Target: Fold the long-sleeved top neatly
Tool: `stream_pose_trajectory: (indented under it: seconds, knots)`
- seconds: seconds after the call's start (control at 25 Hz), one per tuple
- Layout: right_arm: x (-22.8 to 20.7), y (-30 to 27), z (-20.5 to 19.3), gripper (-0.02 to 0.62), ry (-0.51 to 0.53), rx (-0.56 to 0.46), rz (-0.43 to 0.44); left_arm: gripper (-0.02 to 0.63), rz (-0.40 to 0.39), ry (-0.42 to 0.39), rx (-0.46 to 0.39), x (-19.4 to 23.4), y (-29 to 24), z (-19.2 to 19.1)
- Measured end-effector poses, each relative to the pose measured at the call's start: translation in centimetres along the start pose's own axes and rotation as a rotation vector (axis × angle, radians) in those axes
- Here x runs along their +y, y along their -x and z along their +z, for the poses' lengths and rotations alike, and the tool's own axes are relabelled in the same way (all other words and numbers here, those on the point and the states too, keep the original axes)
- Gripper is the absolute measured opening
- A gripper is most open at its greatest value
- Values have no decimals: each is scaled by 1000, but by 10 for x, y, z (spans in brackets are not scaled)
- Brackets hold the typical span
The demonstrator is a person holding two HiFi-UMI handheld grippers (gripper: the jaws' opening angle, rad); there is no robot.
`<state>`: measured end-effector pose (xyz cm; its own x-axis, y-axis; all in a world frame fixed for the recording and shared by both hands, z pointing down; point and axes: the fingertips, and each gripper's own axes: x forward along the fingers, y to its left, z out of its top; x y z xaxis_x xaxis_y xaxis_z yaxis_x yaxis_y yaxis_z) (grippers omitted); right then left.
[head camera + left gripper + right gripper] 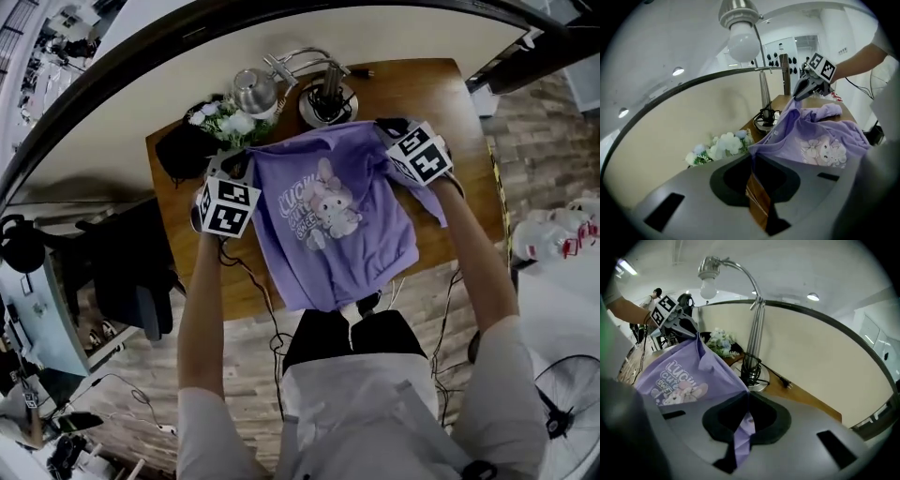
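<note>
The left gripper (240,165) and right gripper (394,133) are each pinching a shoulder of the purple top (328,234), jaws clamped on fabric, holding it spread over the wooden table (459,103); its print is showing "LUCK" and "CUTE".

Purple top (319,258) w/ pale cartoon print; brown table (459,94).
</note>
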<state>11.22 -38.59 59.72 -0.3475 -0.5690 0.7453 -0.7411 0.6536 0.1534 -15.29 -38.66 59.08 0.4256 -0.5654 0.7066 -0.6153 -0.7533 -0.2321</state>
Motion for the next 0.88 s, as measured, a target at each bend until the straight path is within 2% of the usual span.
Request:
stream_pose_trajectory:
  seconds: [0.16, 0.28, 0.32, 0.4, 0.56, 0.68, 0.88]
  knots:
    - [1, -40, -5, 26, -2, 79, 29, 43, -95, 120, 27, -2, -16, -28]
    - [3, -58, -16, 26, 14, 135, 44, 45, -109, 137, 51, -6, -22, -40]
    - [3, -61, -18, 26, 18, 139, 40, 61, -114, 147, 55, -6, -23, -42]
    - [4, -66, -19, 31, 11, 130, 39, 144, -125, 201, 51, -5, -21, -44]
    - [0, -67, -20, 73, 0, 98, 88, 158, -69, 312, 13, 10, -5, -43]
    - [-6, -58, -18, 117, -25, 57, 142, 158, -1, 361, -14, 8, 12, -38]
    - [-18, -16, -35, 130, -71, -40, 200, 156, 105, 457, -75, -44, 41, -26]
